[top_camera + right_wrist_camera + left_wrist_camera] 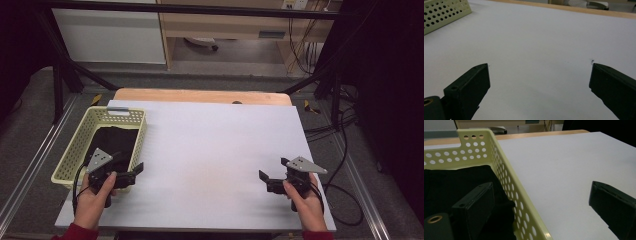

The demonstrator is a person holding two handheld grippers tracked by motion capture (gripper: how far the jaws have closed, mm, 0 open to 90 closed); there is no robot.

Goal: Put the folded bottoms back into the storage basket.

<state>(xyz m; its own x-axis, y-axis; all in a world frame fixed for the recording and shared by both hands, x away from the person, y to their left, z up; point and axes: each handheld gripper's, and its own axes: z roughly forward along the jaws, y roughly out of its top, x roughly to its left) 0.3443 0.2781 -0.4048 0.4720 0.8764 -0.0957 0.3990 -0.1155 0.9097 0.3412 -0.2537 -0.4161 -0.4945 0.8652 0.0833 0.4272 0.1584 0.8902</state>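
worktop (210,150) lies bare and white across its middle, with a pale yellow perforated basket (75,145) set at its left edge, probably so the contents stay within easy reach of the left hand. dark cloth (112,142) sits inside the basket, folded or bunched, filling most of its floor; what kind of garment it is i cannot tell. the left gripper (131,172) hovers at the basket's near right corner, jaws wide apart and holding nothing; in the left gripper view one jaw hangs over the cloth and the other over the bare worktop, straddling the basket wall. the right gripper (267,179) rests low near the right side, well apart from the basket, jaws also spread and empty, seemingly waiting.
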